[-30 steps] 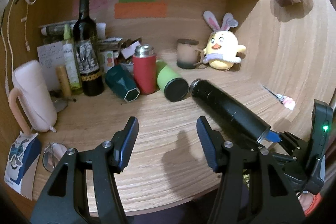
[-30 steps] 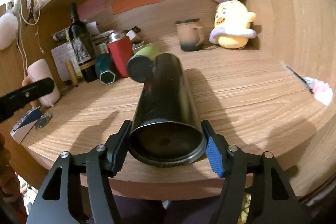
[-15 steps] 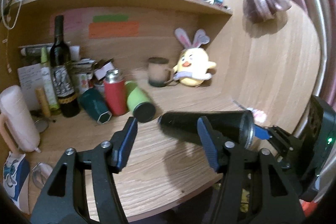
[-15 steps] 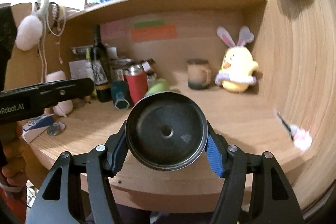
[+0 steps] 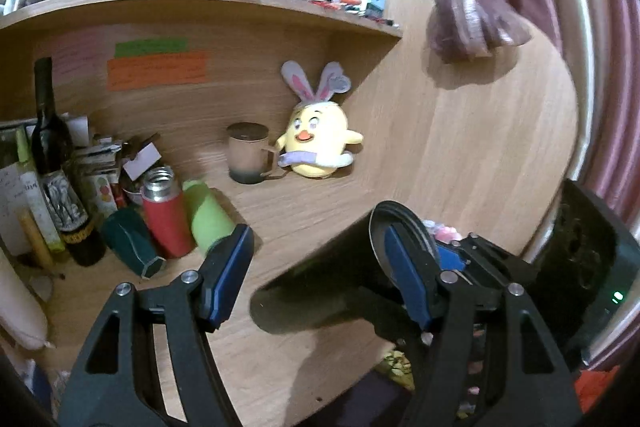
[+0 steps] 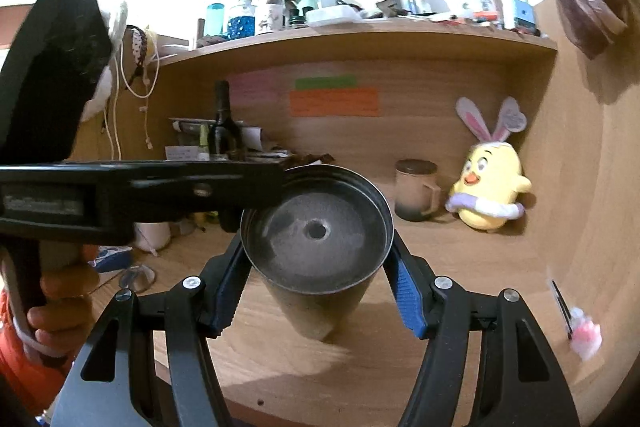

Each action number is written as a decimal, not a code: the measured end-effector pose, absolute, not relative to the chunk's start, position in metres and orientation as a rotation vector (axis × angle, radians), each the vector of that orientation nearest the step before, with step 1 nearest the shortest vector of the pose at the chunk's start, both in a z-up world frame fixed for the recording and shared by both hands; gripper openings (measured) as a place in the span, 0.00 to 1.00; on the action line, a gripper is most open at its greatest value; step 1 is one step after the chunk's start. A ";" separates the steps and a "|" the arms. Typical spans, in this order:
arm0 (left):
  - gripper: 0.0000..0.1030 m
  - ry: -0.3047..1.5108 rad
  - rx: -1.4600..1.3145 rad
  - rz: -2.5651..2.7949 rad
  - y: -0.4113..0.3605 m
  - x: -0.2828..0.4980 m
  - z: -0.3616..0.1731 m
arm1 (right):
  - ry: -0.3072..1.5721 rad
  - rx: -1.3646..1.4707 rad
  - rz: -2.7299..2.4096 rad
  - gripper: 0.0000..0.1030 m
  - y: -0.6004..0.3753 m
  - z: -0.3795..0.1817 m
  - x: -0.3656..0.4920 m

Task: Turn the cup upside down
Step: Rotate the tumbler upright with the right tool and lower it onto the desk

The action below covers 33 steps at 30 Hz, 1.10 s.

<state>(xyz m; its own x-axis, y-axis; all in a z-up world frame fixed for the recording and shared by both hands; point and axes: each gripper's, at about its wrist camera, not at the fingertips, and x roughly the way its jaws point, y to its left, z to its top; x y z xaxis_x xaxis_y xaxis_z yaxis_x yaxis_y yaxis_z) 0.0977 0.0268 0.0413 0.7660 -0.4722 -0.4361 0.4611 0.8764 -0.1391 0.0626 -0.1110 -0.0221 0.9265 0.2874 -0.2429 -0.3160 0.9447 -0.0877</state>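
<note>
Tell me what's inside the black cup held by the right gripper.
No contents: the black cup shows a bare metallic interior with a dark round spot at its centre. The right gripper fingers cover its outer sides.

Cup (image 6: pixel 316 239) base blurred; left gripper (image 6: pixel 256 183) fingers hide rim.

Cup (image 6: pixel 316 239): tall dark metal cylinder, matte black outside (image 5: pixel 320 287), dull grey inside. Tilted, far end angled down toward the wooden desk (image 6: pixel 460 267), one end facing the right camera (shows a small round hole at centre). Clamped near that rim.
</note>
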 end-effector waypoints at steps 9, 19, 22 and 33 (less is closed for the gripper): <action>0.67 0.520 -0.035 -0.444 0.044 0.140 0.048 | 0.246 -0.130 0.358 0.61 -0.101 -0.011 0.101; 0.67 0.521 -0.026 -0.351 0.053 0.173 0.048 | 0.370 -0.069 0.475 0.62 -0.100 -0.027 0.146; 0.67 0.532 -0.044 -0.363 0.053 0.180 0.048 | 0.403 -0.070 0.484 0.62 -0.099 -0.037 0.152; 0.71 0.537 -0.018 -0.319 0.042 0.188 0.050 | 0.411 -0.060 0.481 0.67 -0.108 -0.039 0.152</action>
<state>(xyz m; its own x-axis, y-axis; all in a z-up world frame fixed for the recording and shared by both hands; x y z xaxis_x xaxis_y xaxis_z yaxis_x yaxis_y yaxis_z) 0.1882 0.0420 0.0499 0.8112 -0.3034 -0.4999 0.2941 0.9506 -0.0996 0.1520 -0.1085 -0.0394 0.8066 0.4375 -0.3975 -0.4612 0.8864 0.0397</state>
